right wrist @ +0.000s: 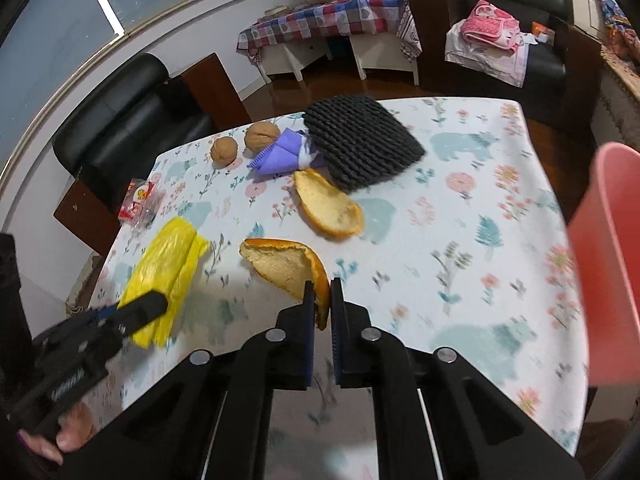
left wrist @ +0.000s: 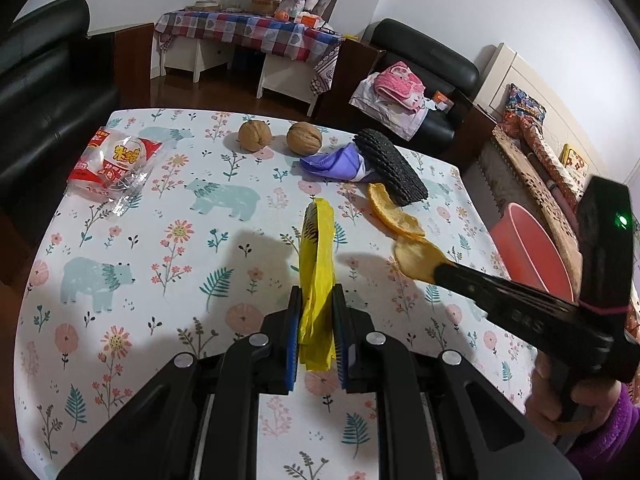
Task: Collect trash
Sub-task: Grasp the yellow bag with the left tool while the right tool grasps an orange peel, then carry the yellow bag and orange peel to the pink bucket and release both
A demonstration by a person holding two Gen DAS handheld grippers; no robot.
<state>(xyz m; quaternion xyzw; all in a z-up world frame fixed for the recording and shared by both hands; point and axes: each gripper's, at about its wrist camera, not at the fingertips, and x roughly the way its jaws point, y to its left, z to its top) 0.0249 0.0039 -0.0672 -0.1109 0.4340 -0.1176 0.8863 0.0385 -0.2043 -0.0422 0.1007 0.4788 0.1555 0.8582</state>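
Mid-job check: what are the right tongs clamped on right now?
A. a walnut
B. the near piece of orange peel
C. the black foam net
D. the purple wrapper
B: in the right wrist view the right tongs are shut on the edge of the near orange peel, while the left tongs hold the yellow plastic bag.

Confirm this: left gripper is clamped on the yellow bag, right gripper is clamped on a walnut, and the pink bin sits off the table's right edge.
One thing is wrong: the right gripper is shut on an orange peel, not a walnut, as the right wrist view shows. Both walnuts lie untouched at the far side. The left gripper does clamp the yellow bag, and the pink bin is off the right edge.
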